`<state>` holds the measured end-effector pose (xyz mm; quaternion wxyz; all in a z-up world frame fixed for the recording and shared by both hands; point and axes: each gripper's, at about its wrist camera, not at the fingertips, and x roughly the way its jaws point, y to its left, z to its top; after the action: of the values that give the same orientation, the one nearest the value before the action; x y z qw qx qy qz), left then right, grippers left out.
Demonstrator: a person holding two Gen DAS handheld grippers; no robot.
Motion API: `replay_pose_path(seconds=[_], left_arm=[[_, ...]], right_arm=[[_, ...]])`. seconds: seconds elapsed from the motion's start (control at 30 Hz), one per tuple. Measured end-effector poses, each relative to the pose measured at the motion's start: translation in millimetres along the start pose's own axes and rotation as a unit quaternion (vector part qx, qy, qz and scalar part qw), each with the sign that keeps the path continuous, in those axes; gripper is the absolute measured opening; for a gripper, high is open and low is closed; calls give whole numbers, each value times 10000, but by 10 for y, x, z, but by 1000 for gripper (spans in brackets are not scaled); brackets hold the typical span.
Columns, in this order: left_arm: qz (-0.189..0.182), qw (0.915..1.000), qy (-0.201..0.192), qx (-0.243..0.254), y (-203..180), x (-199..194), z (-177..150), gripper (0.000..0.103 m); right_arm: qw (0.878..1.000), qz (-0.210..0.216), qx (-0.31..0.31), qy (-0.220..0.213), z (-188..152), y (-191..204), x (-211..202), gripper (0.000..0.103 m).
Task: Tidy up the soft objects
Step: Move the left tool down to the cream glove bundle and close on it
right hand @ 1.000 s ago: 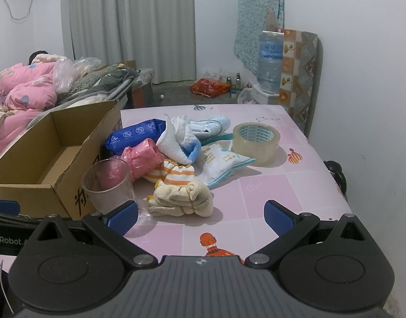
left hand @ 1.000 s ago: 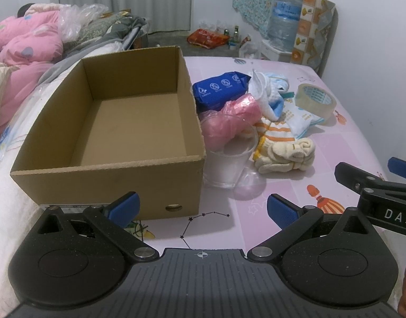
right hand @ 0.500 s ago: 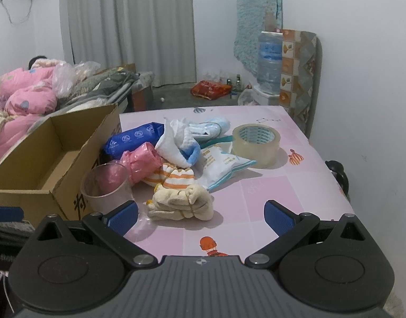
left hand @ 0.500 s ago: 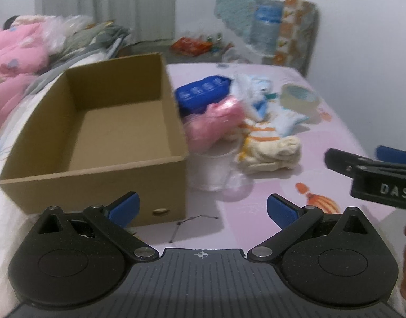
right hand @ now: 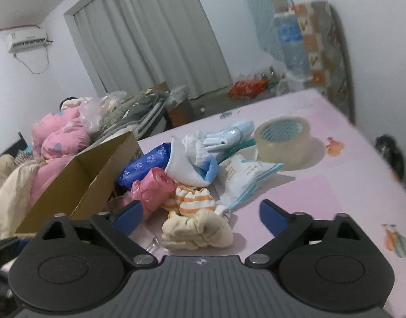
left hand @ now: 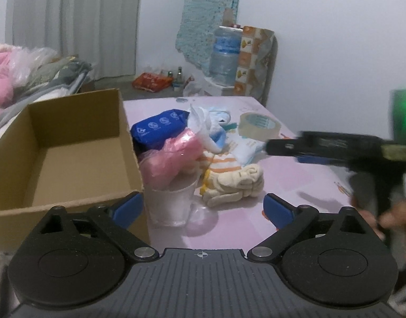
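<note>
Two open claws [left hand: 203, 208] [right hand: 200, 213] face cream socks [right hand: 197, 232].

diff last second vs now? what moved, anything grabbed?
The right gripper has swung in over the table toward the pile, above the cream socks, its view now tilted. The left gripper has turned slightly, its jaws just closing a little, empty. Nothing grabbed or let go. The cardboard box, cup and tape roll are unmoved.
</note>
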<state>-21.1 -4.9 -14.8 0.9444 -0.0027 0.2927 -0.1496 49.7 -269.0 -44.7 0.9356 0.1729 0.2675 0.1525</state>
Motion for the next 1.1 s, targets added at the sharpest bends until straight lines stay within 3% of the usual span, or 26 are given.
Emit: replay_pose_path(seconds=[0.1,0.3,0.4,0.63,0.73,0.93,1.03,1.1], left_arm=[[-101,9999,34,104,-33,37,12,78],[-400,9983,402,128,-78,153,7,60],[-637,9963,568,40,-85,205,-14,57],[-1078,9888,1020,-175,-108,385,-54,56],[-1215,9834,1325,-254,-125,501,-81,56],[-1465,9698,1852,-616,-99,796,-107,57],[-1680,9584,2141,-854,-75,994,-121,59],[-1616,9565,2243,-936,-60,1072,-135,65]], right_arm=[[9999,61,-25,138,59,-84,272,32],[9987,30,-124,494,34,-166,631,27],[9965,310,112,763,-33,-216,578,25],[9826,1008,566,1457,-209,-269,320,25],[9869,1007,512,1156,-97,-290,257,26],[9870,1033,554,1097,-6,-370,652,26],[9813,1090,651,1447,-76,-407,860,26],[9772,1152,692,1646,-152,-417,867,25]])
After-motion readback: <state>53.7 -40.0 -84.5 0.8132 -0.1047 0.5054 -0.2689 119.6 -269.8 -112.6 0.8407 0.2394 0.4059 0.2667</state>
